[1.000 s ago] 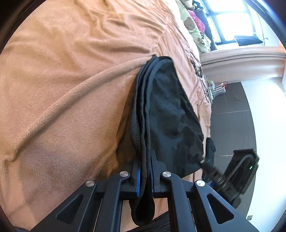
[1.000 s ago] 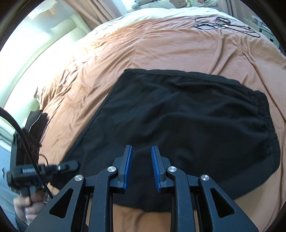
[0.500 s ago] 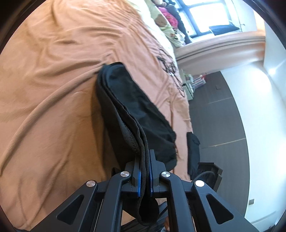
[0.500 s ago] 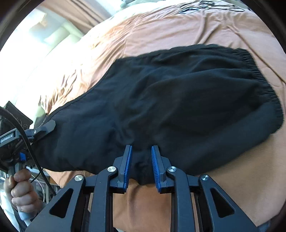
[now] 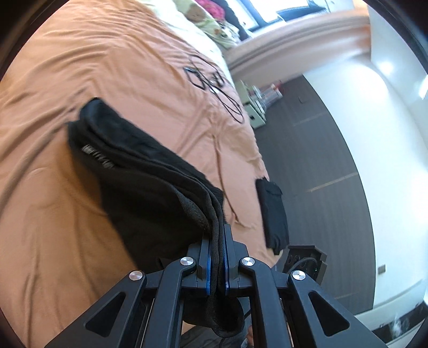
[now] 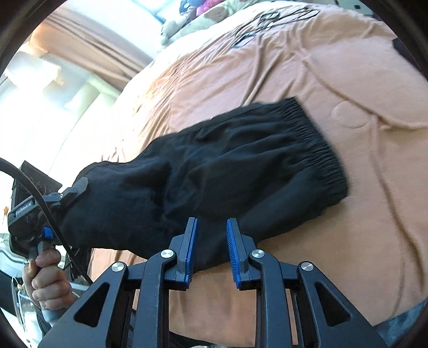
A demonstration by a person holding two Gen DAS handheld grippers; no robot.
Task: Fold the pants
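Left tool [image 5: 217, 257]: pressed on stacked hem layers of black pants [image 6: 214, 171], bunched ahead on orange bed cover [image 6: 334, 241]. Right tool [image 6: 211, 246]: spread, straddling near fold edge, not gripping. Recommended: keep layers aligned, draw across evenly, lower flat.

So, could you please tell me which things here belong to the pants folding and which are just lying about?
Part of the job:
- black fabric pants
- left gripper, shut on the pants
- right gripper, open
- orange blanket-covered bed

Just lying about:
- thin black cables on the bed
- soft toys near the window
- black pouch at the bed's edge
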